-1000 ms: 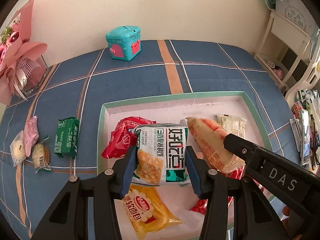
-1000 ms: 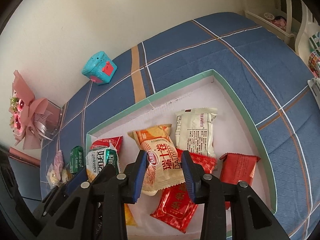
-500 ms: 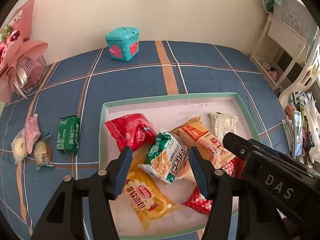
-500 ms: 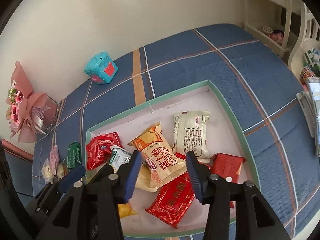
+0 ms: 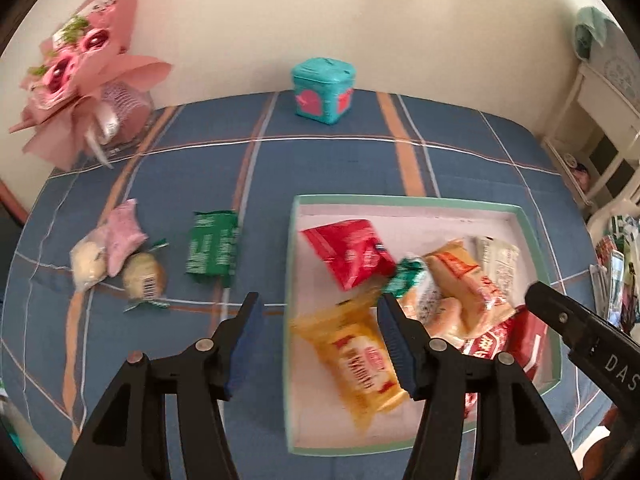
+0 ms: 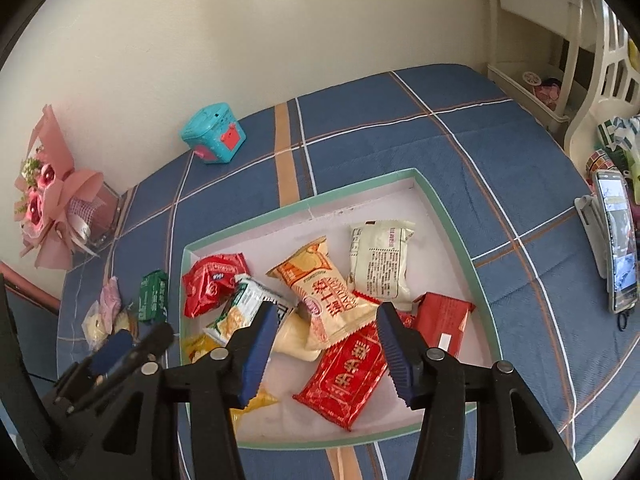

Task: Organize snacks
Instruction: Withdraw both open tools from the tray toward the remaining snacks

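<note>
A green-rimmed white box on the blue plaid cloth holds several snack packets. Among them are a red one, a yellow one, a green-and-white one, an orange-and-cream one and a white one. My left gripper hangs open above the box's left rim, nothing between its pads. My right gripper is open above the orange-and-cream packet, not touching it. Outside the box to the left lie a green packet, a pink packet and two wrapped round cakes.
A teal tin stands at the back by the wall. A pink bouquet fills the back left corner. A phone on a stand sits at the right edge, with white shelving beyond it.
Both grippers opened and rose. The left let go of the green-and-white packet and the right let go of the orange-and-cream one; both now lie in the box. The left gripper shifted left.
</note>
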